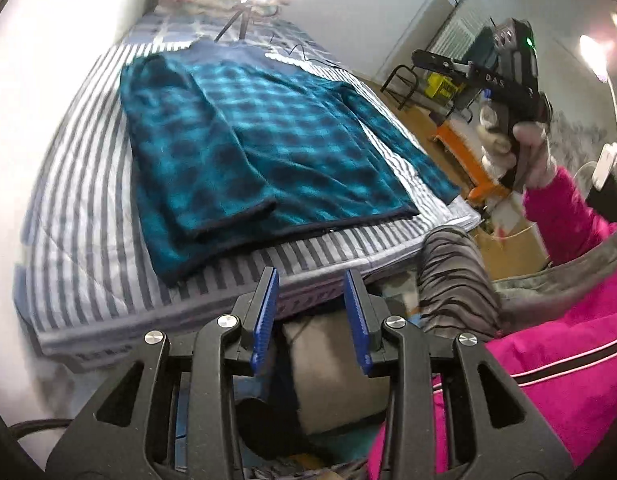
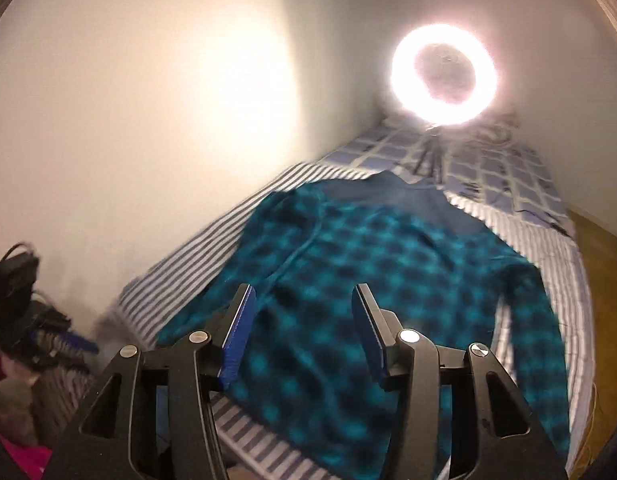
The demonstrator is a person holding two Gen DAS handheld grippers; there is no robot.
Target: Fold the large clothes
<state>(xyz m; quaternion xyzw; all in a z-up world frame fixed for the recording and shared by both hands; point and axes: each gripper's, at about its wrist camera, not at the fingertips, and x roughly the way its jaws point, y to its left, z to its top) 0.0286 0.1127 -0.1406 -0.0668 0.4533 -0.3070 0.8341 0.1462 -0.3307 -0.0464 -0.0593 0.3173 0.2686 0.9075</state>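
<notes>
Your shirt (image 1: pixel 244 136) lay flat on the bed (image 1: pixel 80 200), a fleecy, soft-napped thing in a teal and dark-navy check, bound along its hem and cuffs with a narrow dark trim. A plain navy band ran across its collar end, toward the ring light (image 2: pixel 444 74). One sleeve (image 1: pixel 212 176) was folded in over the body, its cuff lying near the hem; the other sleeve (image 2: pixel 536 344) ran straight along the edge of the body, toward the side of the bed away from the wall. The sheet under it was smooth cotton in grey and white stripes, with a blue-squared quilt (image 2: pixel 496 176) bunched beyond the collar.

Your left gripper (image 1: pixel 311 308) hung off the foot of the bed, short of the hem, its black plastic fingers spread with nothing between them; the blue pads (image 1: pixel 264 320) were ribbed like a comb. Your right gripper (image 2: pixel 302 332) hovered above the lower body of the shirt, jaws likewise wide apart and empty. From the left camera you could see that gripper held up beside the bed in your right hand (image 1: pixel 520 152), apparently clear of the cloth, though motion blur made the gap hard to judge.

Your pink sleeve (image 1: pixel 564 220) and a striped grey knee (image 1: pixel 456 280) filled the near right corner.
</notes>
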